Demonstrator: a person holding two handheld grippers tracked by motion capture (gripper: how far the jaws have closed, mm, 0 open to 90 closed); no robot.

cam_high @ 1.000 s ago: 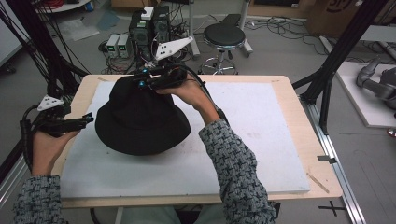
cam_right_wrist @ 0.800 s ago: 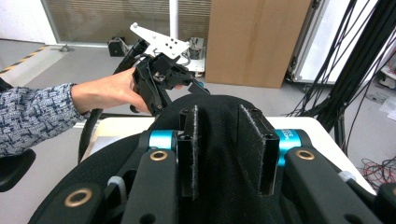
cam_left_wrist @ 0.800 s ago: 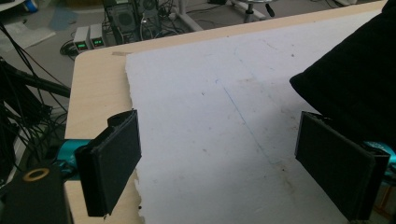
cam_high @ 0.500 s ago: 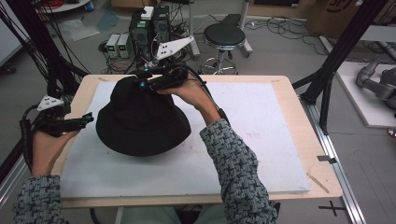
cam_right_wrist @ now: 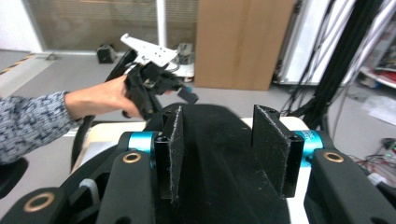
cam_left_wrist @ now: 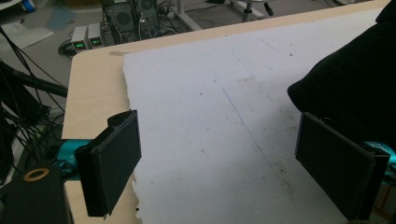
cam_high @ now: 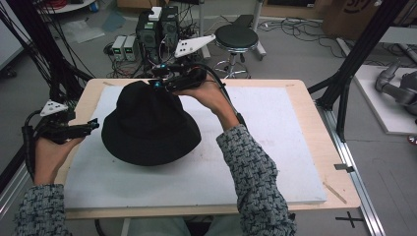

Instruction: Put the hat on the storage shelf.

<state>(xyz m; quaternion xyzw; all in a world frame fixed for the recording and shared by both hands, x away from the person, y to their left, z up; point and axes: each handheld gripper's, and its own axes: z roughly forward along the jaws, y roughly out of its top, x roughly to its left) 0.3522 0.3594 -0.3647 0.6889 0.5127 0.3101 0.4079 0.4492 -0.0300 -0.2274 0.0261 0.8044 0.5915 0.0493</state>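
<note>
A black bucket hat point(cam_high: 147, 128) lies brim down on the white mat point(cam_high: 275, 128). My right gripper point(cam_high: 156, 83) is at the far side of the hat's crown, held in from the right. In the right gripper view its jaws point(cam_right_wrist: 217, 116) stand apart over the hat's black cloth point(cam_right_wrist: 219, 182). They have just been opening, and the pads do not press on the cloth. My left gripper point(cam_high: 93, 125) is open by the hat's left brim, low over the mat's left edge. In the left gripper view the brim point(cam_left_wrist: 355, 79) lies just beyond the right pad, with bare mat between the jaws point(cam_left_wrist: 217, 163).
The mat covers most of a light wooden table point(cam_high: 319, 128). On the floor beyond the table stand a round stool point(cam_high: 236, 37) and electronics boxes point(cam_high: 157, 24) with cables. Black frame posts point(cam_high: 354, 64) rise at the table's right and left.
The right hand has shifted only slightly at the hat's crown. The hat and the left gripper stay where they were.
</note>
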